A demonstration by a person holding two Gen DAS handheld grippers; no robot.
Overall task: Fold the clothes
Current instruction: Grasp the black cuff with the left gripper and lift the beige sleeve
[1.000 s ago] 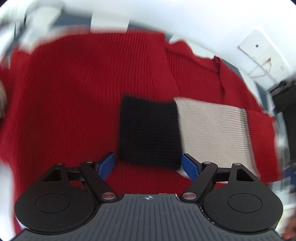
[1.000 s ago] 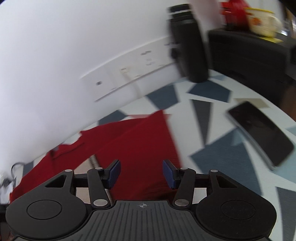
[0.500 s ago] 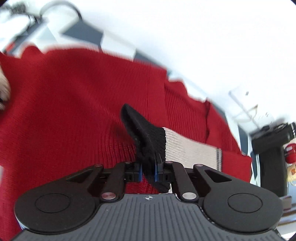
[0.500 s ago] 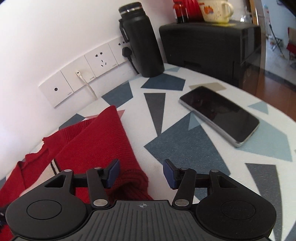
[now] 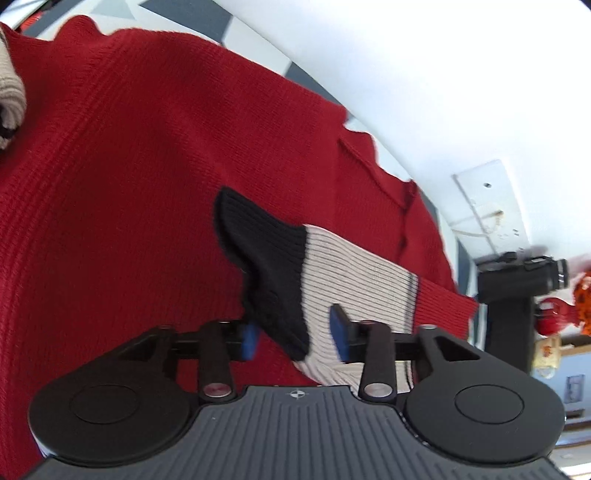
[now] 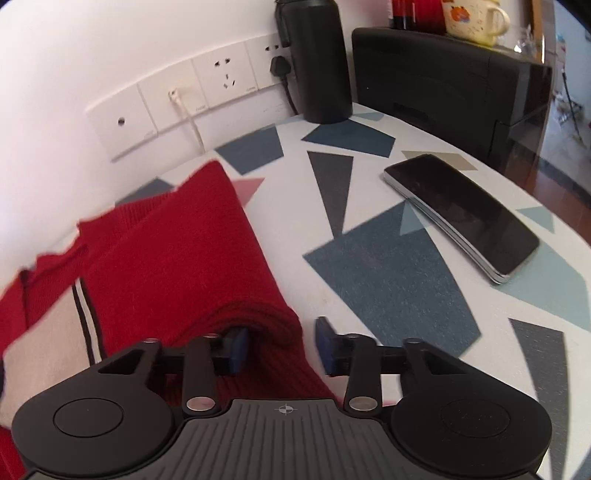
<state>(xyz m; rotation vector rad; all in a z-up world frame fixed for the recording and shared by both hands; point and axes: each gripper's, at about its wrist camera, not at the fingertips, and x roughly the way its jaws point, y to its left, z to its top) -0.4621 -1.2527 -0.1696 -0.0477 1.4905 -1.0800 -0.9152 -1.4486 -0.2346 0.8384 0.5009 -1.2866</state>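
A red knit sweater (image 5: 147, 177) lies spread on the table. Its sleeve, with a black cuff (image 5: 269, 266) and a cream band (image 5: 351, 273), lies folded across the body. My left gripper (image 5: 295, 338) is open with the cuff between its blue pads, which do not pinch it. In the right wrist view the sweater's folded red edge (image 6: 177, 266) lies on the patterned table. My right gripper (image 6: 282, 347) is open, with a fold of the red knit between its fingers.
A black phone (image 6: 461, 214) lies on the table (image 6: 388, 266) to the right. A black flask (image 6: 317, 62) stands by the wall sockets (image 6: 221, 81). A black box (image 6: 443, 85) with a mug (image 6: 469, 14) on top stands at the back right.
My left gripper was shut on the black cuff half a second ago and has opened. My right gripper has come lower onto the sweater's edge, still open.
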